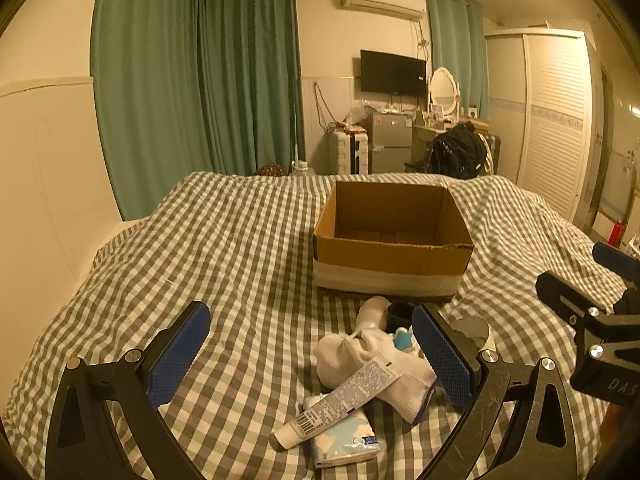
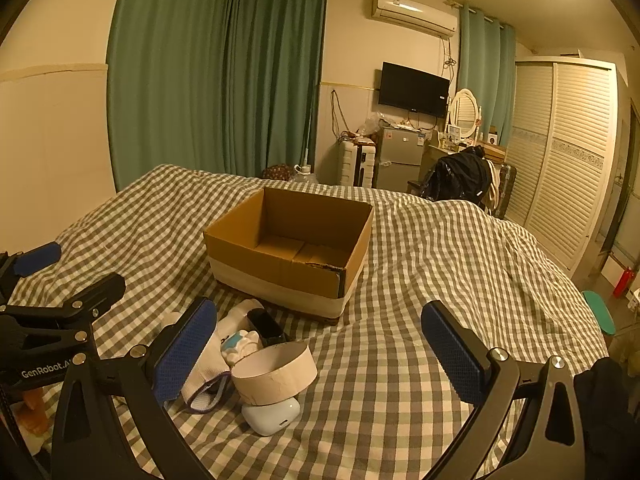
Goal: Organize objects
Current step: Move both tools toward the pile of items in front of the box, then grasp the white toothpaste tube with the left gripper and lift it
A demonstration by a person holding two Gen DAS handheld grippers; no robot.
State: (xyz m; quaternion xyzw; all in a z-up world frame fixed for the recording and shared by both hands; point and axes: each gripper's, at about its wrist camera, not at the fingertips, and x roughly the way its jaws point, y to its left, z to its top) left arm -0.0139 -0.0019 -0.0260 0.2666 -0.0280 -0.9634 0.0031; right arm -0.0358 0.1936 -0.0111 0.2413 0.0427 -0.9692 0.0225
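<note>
Cardboard box [image 1: 390, 240] square, empty; soft white sock [image 1: 384, 376] near; both jaws wide.

Left wrist view: the tape roll [image 1: 474, 330] is mostly hidden behind the right finger pad [image 1: 442, 354] of the left gripper [image 1: 312, 354]; the dark case [image 1: 400, 312] is partly covered by the socks [image 1: 372, 364]. The tube [image 1: 340, 404] lies over the tissue pack [image 1: 346, 440], and its print is too small to read. The right gripper [image 1: 608, 276] is cut off at the frame edge.

Right wrist view: the earbud case [image 2: 272, 416] sits partly under the tape roll [image 2: 276, 372]. The box [image 2: 292, 248] floor is partly hidden by its near wall. The left gripper [image 2: 68, 268] is cut off at the left edge.
</note>
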